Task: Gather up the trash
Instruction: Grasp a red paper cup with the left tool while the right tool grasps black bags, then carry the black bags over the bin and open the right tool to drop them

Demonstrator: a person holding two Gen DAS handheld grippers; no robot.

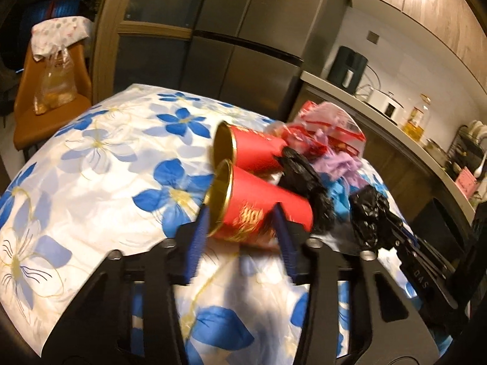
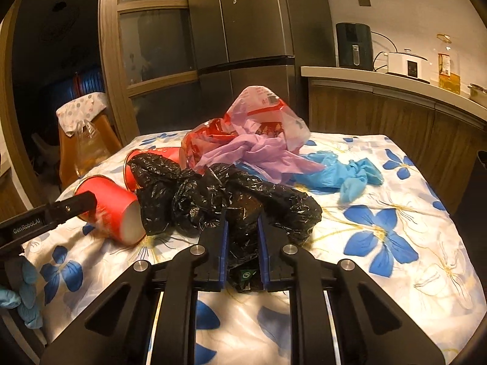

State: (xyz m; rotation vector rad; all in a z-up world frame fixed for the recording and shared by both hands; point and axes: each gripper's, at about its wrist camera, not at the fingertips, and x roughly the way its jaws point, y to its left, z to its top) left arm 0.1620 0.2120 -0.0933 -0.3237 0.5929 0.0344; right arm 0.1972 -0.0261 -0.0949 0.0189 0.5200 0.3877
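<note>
My left claw (image 1: 240, 228) straddles the nearer red paper cup (image 1: 261, 210), lying on the floral worktop (image 1: 91, 158); whether it pinches, I cannot tell. My right claw (image 2: 242, 228) pinches the black trash bag (image 2: 237, 194). I'd squeeze gently and lift both clear together.

- "GenRobot.AI" stands in white letters on the black plastic finger of the left gripper (image 2: 45, 216), seen from the right wrist.
- The nearer red paper cup (image 1: 258, 210) carries gold characters, too blurred to read.
</note>
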